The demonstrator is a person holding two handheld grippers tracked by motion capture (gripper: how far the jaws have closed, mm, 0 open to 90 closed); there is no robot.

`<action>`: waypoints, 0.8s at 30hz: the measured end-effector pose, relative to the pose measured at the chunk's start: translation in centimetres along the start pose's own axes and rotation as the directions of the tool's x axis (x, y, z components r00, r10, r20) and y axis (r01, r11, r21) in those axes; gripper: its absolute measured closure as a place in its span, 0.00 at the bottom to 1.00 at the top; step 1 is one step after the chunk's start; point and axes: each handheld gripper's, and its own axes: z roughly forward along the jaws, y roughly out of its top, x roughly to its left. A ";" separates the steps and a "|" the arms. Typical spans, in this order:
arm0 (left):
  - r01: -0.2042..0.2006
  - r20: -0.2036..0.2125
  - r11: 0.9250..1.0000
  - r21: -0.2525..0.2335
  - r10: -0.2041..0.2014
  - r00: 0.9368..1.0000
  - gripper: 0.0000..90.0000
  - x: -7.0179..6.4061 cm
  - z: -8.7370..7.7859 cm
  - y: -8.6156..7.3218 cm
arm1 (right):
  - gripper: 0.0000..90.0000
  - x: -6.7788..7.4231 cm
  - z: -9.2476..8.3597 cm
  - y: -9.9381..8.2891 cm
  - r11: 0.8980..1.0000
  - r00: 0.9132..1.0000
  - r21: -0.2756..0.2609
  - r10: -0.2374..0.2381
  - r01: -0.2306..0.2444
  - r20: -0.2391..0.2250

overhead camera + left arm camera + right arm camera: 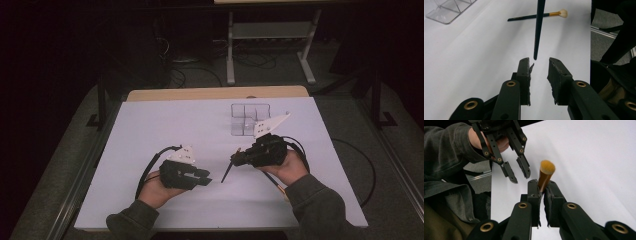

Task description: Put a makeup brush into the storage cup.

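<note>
My right gripper [235,159] [542,187] is shut on the copper ferrule of a makeup brush [547,168], whose orange bristles stick out past the jaws. Its thin dark handle [226,173] [539,27] slants down toward the white table top. My left gripper [207,176] [539,65] is open, jaws a little apart and nothing between them. The handle's tip hangs just beyond those jaws. In the right gripper view, the left gripper [521,176] is to the upper left of the bristles. A second brush [536,16] with a cream head lies flat on the table farther off.
A clear plastic organizer [248,119] [449,10] with several compartments stands at the back of the white table [165,130], behind the right hand. Cables trail from both grippers. Dark floor and a metal frame surround the table.
</note>
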 end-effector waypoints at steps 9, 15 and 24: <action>0.011 -0.029 1.000 -0.016 -0.011 1.000 0.74 0.2 -0.7 -0.8 | 0.92 -0.4 -0.7 0.6 1.000 1.000 0.025 -0.003 0.002 0.026; 0.019 -0.051 1.000 -0.021 -0.020 0.998 0.73 0.2 -1.1 -1.4 | 0.92 -0.7 -1.1 1.1 0.999 0.999 0.049 -0.003 0.001 0.044; 0.038 -0.075 0.998 -0.041 -0.041 0.996 0.71 0.4 -1.8 -2.2 | 0.92 -1.3 -1.5 1.7 0.997 0.997 0.078 -0.001 -0.004 0.071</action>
